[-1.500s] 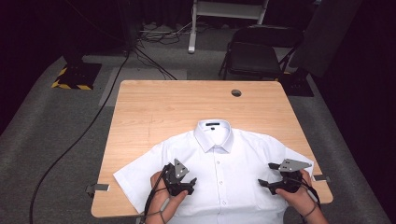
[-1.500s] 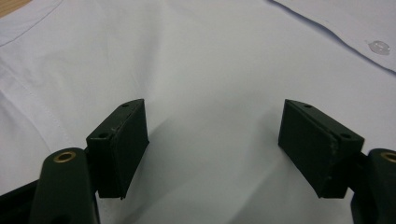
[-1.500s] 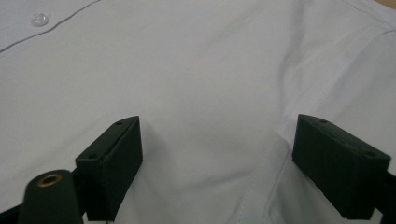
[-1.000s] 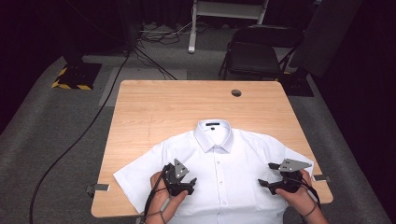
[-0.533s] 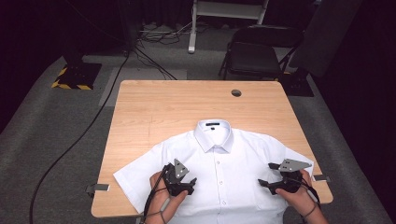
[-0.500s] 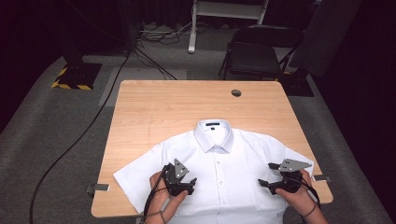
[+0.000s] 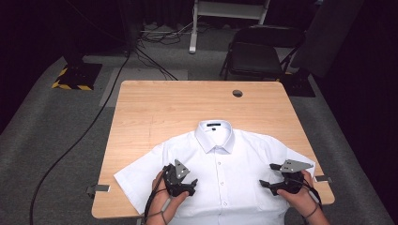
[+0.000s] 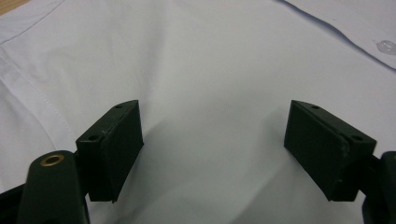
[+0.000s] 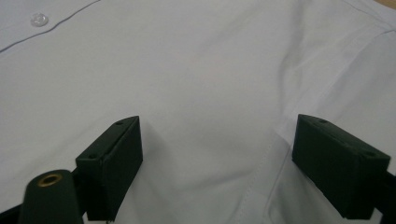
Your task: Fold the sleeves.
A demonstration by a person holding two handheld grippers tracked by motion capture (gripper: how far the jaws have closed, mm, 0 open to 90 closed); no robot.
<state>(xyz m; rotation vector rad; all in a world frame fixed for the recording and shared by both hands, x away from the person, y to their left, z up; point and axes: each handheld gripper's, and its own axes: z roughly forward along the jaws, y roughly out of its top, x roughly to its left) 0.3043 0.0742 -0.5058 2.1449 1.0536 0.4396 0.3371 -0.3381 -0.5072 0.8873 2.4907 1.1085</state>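
A white short-sleeved shirt (image 7: 225,159) lies flat and buttoned on the wooden table (image 7: 178,103), collar away from me. My left gripper (image 7: 191,184) rests on the shirt's lower left front. In the left gripper view its jaws (image 8: 212,135) stand wide apart over smooth fabric (image 8: 210,60) and have just been opening a little, with no fold pinched between them. My right gripper (image 7: 264,183) rests on the shirt's lower right front, pointing inward. In the right gripper view its jaws (image 9: 217,149) stand equally wide over flat cloth (image 9: 187,60) and a seam.
A round cable hole (image 7: 237,93) sits near the table's far right edge. Metal clamps (image 7: 97,189) (image 7: 323,178) stick out at the near corners. A black chair (image 7: 256,51) and floor cables (image 7: 94,122) lie beyond the table. Bare wood stretches beyond the collar.
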